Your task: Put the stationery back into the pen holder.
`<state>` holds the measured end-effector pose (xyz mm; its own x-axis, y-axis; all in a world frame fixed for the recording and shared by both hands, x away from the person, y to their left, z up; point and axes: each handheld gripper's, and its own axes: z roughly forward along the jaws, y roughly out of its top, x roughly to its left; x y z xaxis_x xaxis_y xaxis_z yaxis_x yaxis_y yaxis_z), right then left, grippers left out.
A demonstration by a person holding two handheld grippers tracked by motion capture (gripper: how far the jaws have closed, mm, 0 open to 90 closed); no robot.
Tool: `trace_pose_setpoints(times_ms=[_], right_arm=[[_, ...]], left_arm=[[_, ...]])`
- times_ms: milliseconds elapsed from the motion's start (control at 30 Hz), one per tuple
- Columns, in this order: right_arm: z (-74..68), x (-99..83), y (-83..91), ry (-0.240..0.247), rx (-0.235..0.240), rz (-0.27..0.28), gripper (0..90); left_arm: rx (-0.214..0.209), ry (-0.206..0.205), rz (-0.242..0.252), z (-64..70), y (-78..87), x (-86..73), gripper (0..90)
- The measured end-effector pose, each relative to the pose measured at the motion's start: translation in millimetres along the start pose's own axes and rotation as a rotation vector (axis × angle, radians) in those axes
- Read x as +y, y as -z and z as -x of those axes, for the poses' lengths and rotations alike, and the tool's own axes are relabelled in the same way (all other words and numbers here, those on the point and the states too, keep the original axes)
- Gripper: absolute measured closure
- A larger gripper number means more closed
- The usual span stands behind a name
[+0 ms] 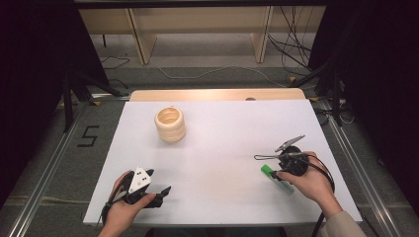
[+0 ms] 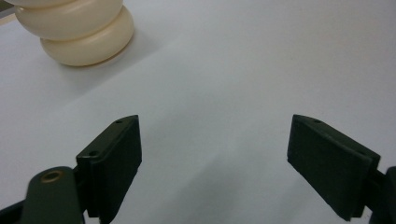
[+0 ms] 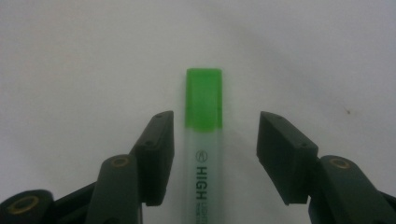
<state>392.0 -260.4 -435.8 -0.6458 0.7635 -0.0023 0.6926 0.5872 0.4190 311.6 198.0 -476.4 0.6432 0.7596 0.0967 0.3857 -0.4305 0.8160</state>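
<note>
Right gripper [image 3: 212,156] fingers [image 3: 156,154] sit part open astride the highlighter [image 3: 204,140], left pad just beside the barrel, right pad w/ a gap, nothing clamped yet. Shift slightly so the barrel is centred, then close square below the green cap. Pen lies flat on the counter [image 1: 222,148] near its right front; left gripper [image 2: 212,163] is wide open and empty, and the cream ringed holder [image 1: 170,124] further back is prob. the target.

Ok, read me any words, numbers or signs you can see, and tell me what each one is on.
"HIGH": on the highlighter barrel, between the right gripper's open jaws.
Smaller line beside it: too blurred to read.
Circled logo above "HIGH": unreadable.
"5": black mark on the floor, left of the table.
</note>
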Motion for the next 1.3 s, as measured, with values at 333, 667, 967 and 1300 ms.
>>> trace_pose_setpoints(times_ms=[333,667,967,1300], right_arm=[[-0.9,26.1,-19.9,0.019,-0.006,-0.104,43.4],[-3.6,35.6,-27.8,0.029,-0.007,-0.179,44.5],[-5.3,38.2,-33.9,0.038,-0.002,-0.218,46.8],[-5.6,42.1,-39.6,0.026,-0.002,-0.265,48.9]], left_arm=[[0.001,0.005,0.002,-0.3,0.8,-0.4,17.7],[0.001,0.006,0.004,-0.3,0.8,-0.7,17.7],[0.002,0.007,0.006,-0.3,0.9,-0.6,17.7],[0.004,0.003,0.008,-0.5,0.9,-0.5,17.8]])
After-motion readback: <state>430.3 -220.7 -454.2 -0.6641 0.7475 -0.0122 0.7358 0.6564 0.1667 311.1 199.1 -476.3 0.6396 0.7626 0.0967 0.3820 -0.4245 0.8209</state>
